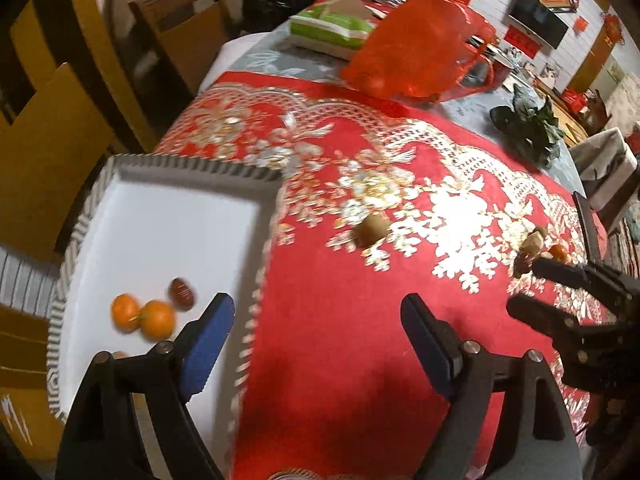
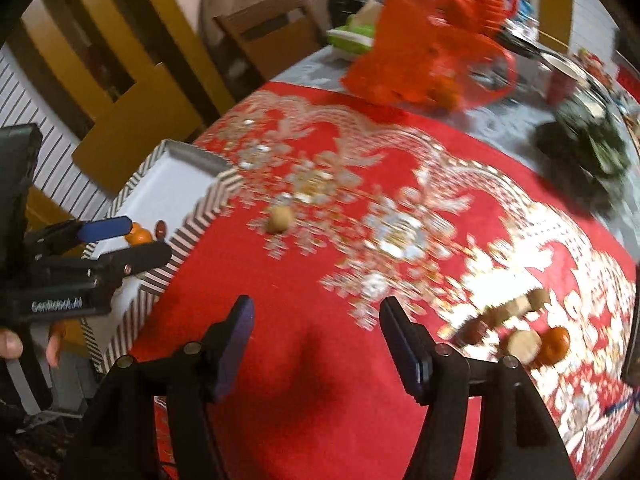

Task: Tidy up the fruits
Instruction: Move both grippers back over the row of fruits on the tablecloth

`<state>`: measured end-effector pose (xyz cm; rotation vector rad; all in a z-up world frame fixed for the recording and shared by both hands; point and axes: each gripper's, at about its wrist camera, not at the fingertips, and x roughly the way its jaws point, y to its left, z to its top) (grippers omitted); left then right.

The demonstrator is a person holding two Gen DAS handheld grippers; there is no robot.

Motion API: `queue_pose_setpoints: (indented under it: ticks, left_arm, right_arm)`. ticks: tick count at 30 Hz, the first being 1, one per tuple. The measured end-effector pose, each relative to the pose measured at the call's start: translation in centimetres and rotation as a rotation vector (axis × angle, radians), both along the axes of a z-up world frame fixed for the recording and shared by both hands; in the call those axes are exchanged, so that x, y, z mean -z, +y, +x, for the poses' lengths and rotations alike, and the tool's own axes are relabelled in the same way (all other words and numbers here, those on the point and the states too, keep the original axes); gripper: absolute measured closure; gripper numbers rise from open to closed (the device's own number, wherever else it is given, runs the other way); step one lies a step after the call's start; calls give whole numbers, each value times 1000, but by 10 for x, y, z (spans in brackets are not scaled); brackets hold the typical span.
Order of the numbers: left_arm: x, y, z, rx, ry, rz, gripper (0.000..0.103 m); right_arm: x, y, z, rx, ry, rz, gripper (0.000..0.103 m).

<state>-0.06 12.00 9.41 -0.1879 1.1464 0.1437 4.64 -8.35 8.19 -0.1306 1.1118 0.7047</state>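
Both grippers empty, jaws spread wide, nothing between the pads. Left gripper (image 1: pixel 318 344) hanging over the near edge of the tray (image 1: pixel 172 168), one blue pad above the white floor, the other above the red cloth (image 1: pixel 340 360). Right gripper (image 2: pixel 316 344) over bare cloth, between the tray and the loose fruit.

Already in the tray: two oranges (image 1: pixel 142 316) touching each other and a dark red date (image 1: pixel 183 293) just beside them. Still out on the cloth: a lone brownish fruit (image 1: pixel 372 229) mid-table, well apart from a cluster of small fruits (image 2: pixel 516 328) near the right edge, with an orange (image 2: pixel 554 345) among them.

Likely trouble:
- Heavy blur in both views; hard to judge exact fruit positions, so easy to close on the cloth or clip a fruit sideways.
- Round fruit on smooth cloth; a glancing pad probably enough to send one rolling, and the cluster lying close to the table edge.
- Cluster packed tight, pieces touching; a wide grab likely to catch two or knock a neighbour.
- Two grippers close together near the tray; risk of collision.
- Tray near the table's edge; a bump against its ridged wall could shift it.

Writing: white lettering on the left gripper's body, seen from the right wrist, apparently "GenRobot.AI", blurred. Red wall hangings too small to read.
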Motion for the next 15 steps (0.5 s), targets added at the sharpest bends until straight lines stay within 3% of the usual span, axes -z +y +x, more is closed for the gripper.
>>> queue_pose_setpoints:
  ticks: [15]
  left_arm:
    - [23, -57, 48, 98, 44, -12, 18]
  right_arm:
    - [23, -108, 9, 233, 65, -11, 33]
